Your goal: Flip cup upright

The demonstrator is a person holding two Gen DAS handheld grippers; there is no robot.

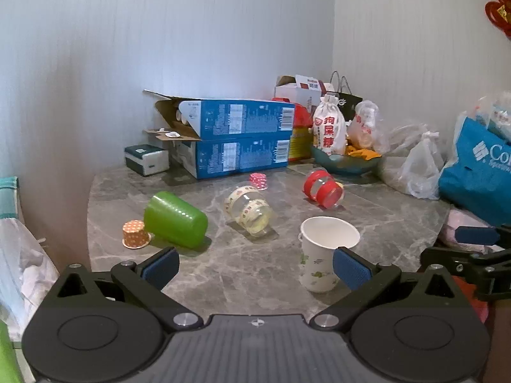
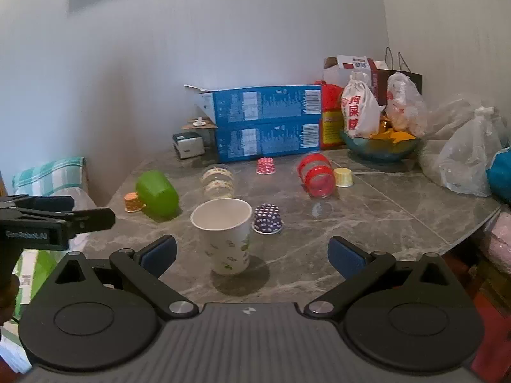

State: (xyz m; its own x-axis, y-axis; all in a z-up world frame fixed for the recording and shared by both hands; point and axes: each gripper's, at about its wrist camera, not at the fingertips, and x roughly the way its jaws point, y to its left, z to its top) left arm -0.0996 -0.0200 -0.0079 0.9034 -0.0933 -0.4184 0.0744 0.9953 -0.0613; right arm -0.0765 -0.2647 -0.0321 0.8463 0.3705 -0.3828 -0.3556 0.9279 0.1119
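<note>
A white paper cup (image 1: 322,252) with green print stands upright on the grey marble table (image 1: 239,274); it also shows in the right wrist view (image 2: 225,236). My left gripper (image 1: 255,268) is open and empty, the cup just left of its right finger. My right gripper (image 2: 252,255) is open and empty, with the cup between and just beyond its fingers. A green cup (image 1: 175,218), a clear patterned cup (image 1: 250,209) and a clear cup with red bands (image 1: 324,188) lie on their sides farther back.
Small cupcake liners sit on the table: orange (image 1: 135,234), pink (image 1: 258,181), navy dotted (image 2: 267,218), yellow (image 2: 343,177). Stacked blue boxes (image 1: 236,137), a bowl (image 2: 380,150) and plastic bags (image 1: 418,172) line the back and right. The table edge is at left.
</note>
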